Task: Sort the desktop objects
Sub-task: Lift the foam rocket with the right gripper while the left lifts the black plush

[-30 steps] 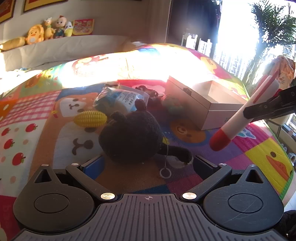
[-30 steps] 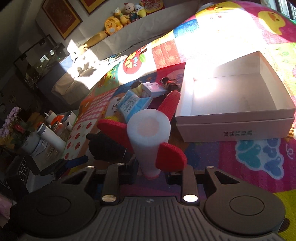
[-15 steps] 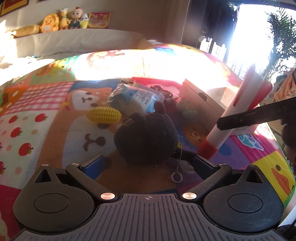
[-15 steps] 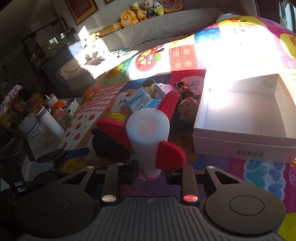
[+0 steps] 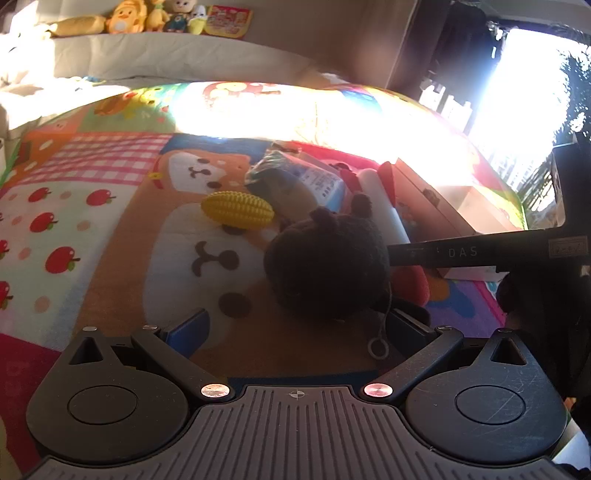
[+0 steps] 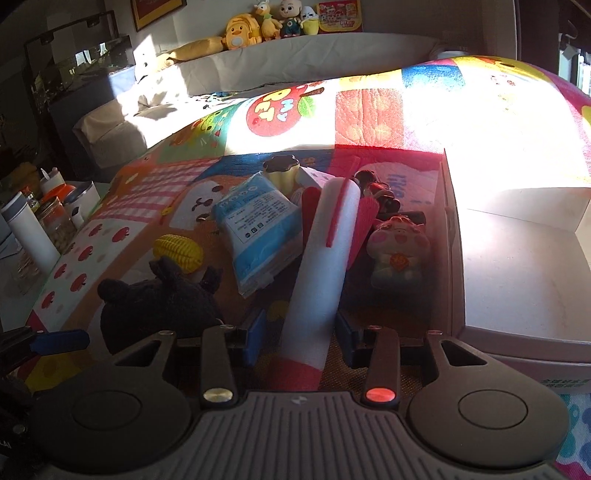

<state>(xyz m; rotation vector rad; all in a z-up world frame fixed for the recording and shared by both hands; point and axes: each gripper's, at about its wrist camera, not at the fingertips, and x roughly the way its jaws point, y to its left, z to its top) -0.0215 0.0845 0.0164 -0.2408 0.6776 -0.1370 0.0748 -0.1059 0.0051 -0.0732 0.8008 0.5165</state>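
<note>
The right gripper [image 6: 299,338] had lowered the foam rocket [image 6: 325,258] onto the mat [image 6: 147,192], among the toys beside the open box [image 6: 517,266]; its jaws had just parted, pads clear. The left gripper [image 5: 295,328] stood wide open at the black plush [image 5: 328,266], gripping nothing. Release looked complete.

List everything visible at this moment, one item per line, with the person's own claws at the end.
foam rocket: 1, white with red fins and nose, lying on the mat between the right claw's fingers
black plush: 1, black, in front of the left claw
corn toy: 1, yellow, beyond the plush
blue packet: 1, blue and white, left of the rocket
pig figure: 1, pink and white, beside the box
box: 1, white, open, on the right
play mat: 1, multicoloured, under everything
shelf toys: several, mostly yellow, on the far ledge
left claw: open, empty
right claw: has just been opening, pads clear of the rocket
</note>
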